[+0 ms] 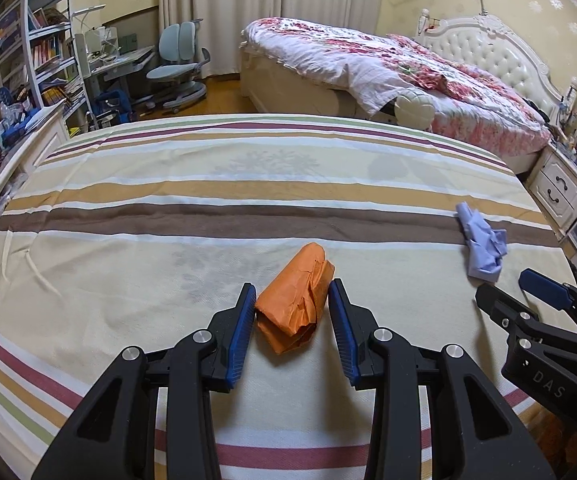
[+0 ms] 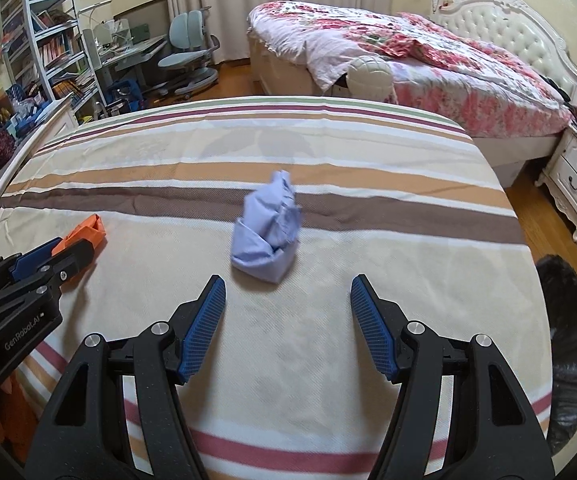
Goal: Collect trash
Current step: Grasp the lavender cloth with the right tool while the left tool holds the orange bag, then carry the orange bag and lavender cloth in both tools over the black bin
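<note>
Left tongs [image 1: 292,292] spread, blue ribbed pads either side of crumpled orange paper wad [image 1: 294,306]; left pad apparently touching, right pad just clear. Wad lying on striped cloth-covered desk [image 1: 168,208]. Further right: crumpled pale-blue paper wad [image 2: 266,228] resting across brown stripe, ahead of right tongs [image 2: 286,286]. Right tongs spread wide, holding nothing, short of blue wad. Dark bin bag [image 2: 568,344] beside desk's right edge.

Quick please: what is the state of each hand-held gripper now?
Left hand-held gripper: open, around the orange paper, not closed on it.
Right hand-held gripper: open, empty, short of the blue paper.
</note>
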A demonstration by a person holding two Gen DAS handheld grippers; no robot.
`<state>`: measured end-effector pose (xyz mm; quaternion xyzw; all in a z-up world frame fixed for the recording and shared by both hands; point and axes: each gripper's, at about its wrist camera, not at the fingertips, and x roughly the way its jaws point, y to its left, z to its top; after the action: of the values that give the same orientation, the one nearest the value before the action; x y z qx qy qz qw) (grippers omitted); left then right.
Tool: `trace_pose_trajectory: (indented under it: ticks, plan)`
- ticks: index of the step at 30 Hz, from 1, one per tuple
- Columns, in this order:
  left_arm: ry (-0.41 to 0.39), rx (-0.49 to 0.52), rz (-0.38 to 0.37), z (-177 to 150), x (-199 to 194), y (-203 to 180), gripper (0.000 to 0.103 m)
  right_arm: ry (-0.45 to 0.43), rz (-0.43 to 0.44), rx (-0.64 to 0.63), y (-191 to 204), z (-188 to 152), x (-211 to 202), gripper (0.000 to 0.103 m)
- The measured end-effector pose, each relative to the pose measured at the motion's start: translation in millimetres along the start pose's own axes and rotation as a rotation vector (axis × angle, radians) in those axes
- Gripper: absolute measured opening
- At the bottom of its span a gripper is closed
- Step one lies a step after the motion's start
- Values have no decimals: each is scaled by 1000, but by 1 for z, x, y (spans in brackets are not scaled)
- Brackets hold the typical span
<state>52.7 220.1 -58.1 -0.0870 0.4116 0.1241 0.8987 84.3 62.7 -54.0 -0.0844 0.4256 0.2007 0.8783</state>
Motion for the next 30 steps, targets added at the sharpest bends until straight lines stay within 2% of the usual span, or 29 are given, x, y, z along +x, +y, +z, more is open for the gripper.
trace_pose_trajectory:
  ticks: [3, 6, 10, 19, 30]
  plan:
    - [7, -17, -8, 2, 2, 6, 38, 3, -3, -5, 6, 7, 7, 63]
    - [10, -24, -16, 3, 3, 8, 38, 1, -14, -3, 8, 14, 11, 54]
    - [10, -25, -21, 2, 3, 10, 38, -2, -31, 0, 7, 19, 14, 36]
    - [-6, -10, -34, -3, -7, 4, 38, -8, -28, -4, 3, 6, 3, 35]
    - [-43, 17, -83, -17, -28, -24, 38, -25, -48, 19, -20, -27, -28, 35]
